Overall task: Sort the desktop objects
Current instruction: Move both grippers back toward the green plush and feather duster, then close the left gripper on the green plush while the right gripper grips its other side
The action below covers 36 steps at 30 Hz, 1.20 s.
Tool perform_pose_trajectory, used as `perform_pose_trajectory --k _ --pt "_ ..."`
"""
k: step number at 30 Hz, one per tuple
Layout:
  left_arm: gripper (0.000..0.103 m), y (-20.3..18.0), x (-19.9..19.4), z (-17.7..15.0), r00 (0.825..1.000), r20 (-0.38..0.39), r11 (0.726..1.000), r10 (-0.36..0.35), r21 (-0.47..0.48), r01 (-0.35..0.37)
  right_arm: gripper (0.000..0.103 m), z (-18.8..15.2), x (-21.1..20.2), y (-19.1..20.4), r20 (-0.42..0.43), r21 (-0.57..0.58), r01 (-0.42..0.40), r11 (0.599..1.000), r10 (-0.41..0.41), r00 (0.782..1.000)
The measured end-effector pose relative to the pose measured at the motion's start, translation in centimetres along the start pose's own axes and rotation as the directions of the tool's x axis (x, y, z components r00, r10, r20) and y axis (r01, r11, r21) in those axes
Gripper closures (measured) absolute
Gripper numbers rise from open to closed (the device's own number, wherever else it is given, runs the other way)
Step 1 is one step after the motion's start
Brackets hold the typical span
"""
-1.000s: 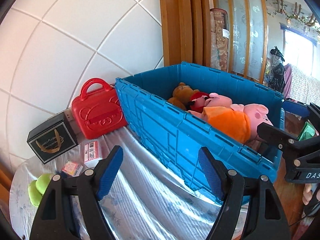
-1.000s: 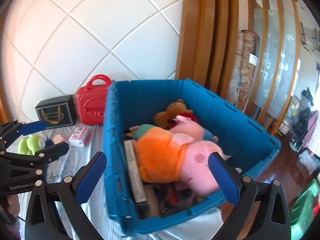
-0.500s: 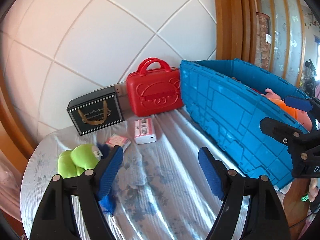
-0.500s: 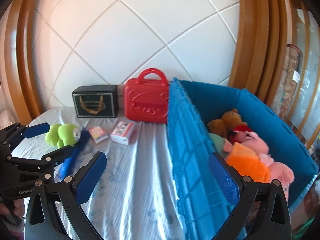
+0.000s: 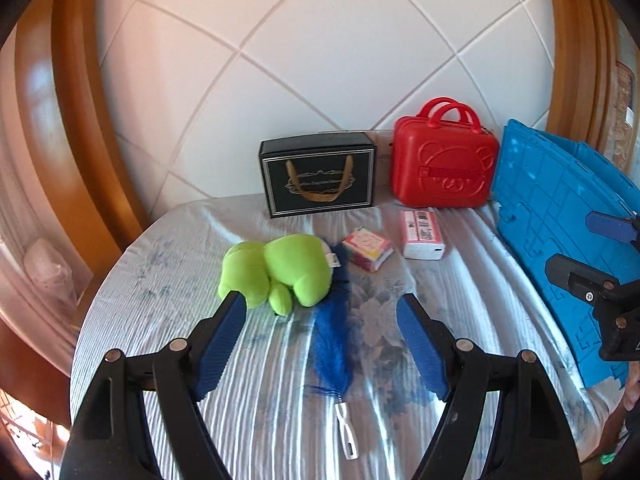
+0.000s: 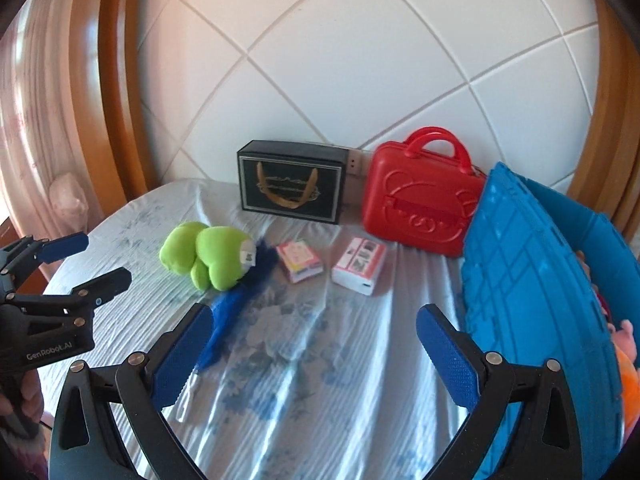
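Where L gripper (image 6: 68, 258) reads "GenRobot.AI", jaws apart

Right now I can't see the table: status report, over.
Left gripper open, empty. Right gripper open, empty. Green plush and blue feather lie ahead, untouched. Nothing blocking.

The tablecloth (image 5: 256, 360) is a thin, finely ribbed fabric with a faint sheen, printed with washed-out blue flowers. On it, the green toy (image 5: 280, 270) is soft matt plush, and just beside it the blue duster (image 5: 332, 344) is fluffy feather with a smooth white plastic handle. Behind the toy, the black box (image 5: 318, 176) looks like matt card with gilt print. Next to the box, the red case (image 5: 444, 164) is glossy moulded plastic. The blue crate (image 6: 536, 292) is ribbed, semi-matt plastic. The wall (image 5: 320, 52) behind the box is smooth white tile, framed in varnished wood.
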<state>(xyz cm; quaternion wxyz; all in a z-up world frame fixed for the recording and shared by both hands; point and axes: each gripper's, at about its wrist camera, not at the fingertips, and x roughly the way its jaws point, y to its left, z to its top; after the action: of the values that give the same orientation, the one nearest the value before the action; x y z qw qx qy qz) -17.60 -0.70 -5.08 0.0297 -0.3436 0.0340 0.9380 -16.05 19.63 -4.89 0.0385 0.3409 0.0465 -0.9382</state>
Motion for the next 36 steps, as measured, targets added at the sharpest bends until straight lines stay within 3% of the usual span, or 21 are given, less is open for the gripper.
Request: perform_pose_trajectory --k 9,16,28,36 --pt "0.026 5.3 2.8 -1.7 0.996 -0.063 0.994 0.063 -0.085 -0.068 0.0 1.2 5.4 4.3 -0.075 -0.052 -0.098 0.994 0.094 0.993" --pt "0.026 8.2 6.3 -2.6 0.99 -0.119 0.986 0.07 -0.142 -0.087 0.0 1.2 11.5 6.5 -0.207 -0.006 -0.179 0.984 0.174 0.963" --pt "0.026 11.2 15.4 -3.3 0.971 -0.233 0.983 0.05 -0.159 -0.089 0.0 2.3 20.2 8.9 -0.3 -0.049 -0.169 0.984 0.147 0.943" --pt "0.026 11.9 22.1 -3.0 0.956 -0.289 0.991 0.042 -0.111 -0.077 0.0 2.8 27.3 10.4 -0.354 -0.054 -0.164 0.985 0.135 0.925"
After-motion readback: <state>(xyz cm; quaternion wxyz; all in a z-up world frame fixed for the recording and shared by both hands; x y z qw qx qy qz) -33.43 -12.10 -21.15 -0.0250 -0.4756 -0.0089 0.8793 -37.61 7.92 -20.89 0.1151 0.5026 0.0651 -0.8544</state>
